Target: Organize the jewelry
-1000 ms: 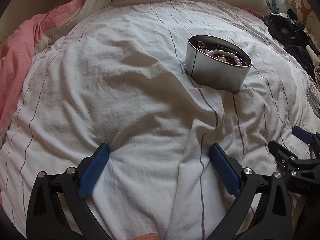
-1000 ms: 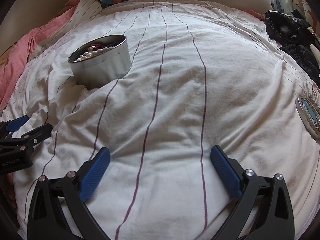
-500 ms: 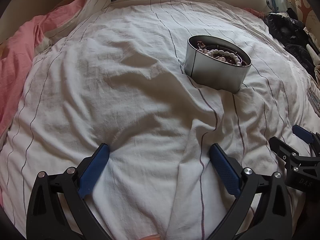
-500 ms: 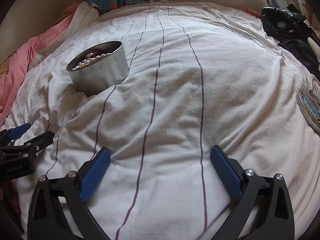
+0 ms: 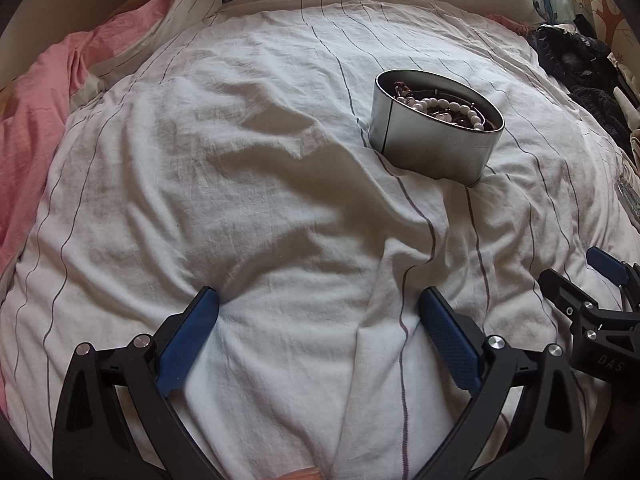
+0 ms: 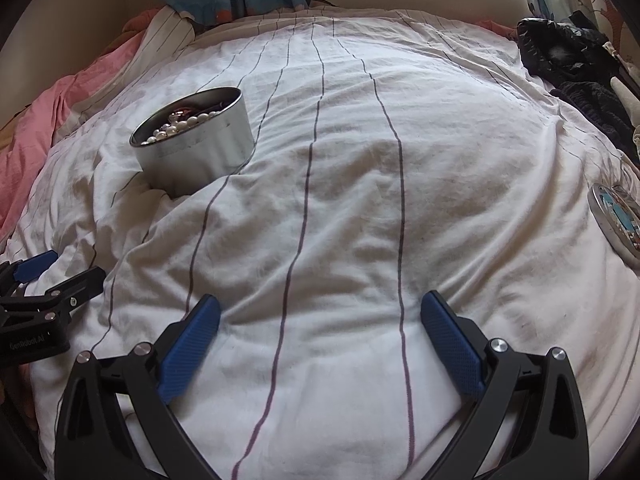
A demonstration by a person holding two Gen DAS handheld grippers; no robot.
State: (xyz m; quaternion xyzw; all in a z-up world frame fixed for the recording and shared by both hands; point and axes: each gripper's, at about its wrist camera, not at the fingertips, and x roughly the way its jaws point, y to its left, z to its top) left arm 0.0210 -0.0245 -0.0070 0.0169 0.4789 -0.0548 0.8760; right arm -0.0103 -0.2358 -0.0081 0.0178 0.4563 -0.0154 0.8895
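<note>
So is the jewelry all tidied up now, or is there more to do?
Looks nearly done: the white bead bracelet and other pieces already lie inside the round silver tin on the white striped duvet. Nothing is in hand; the left gripper and right gripper are both open and empty. Probably left: the tin's round picture lid lies apart, off to the right.

A bed with a white striped duvet carries a silver tin, its lid, and dark clothes.
</note>
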